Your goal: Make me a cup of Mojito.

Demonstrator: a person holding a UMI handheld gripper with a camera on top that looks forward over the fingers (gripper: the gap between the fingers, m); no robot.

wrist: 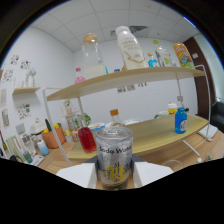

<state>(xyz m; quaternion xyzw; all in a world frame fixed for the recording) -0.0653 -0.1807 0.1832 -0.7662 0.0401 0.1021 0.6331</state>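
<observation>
A white-walled room holds a 2-tier wooden shelf (150, 75) stocked with bottles, a blue bottle (180, 121) on its lower board. Nearer, a red bottle (87, 139) stands behind the soda water can (114, 156), which the gripper (114, 175) clenches, lifted, likely for pouring.
</observation>
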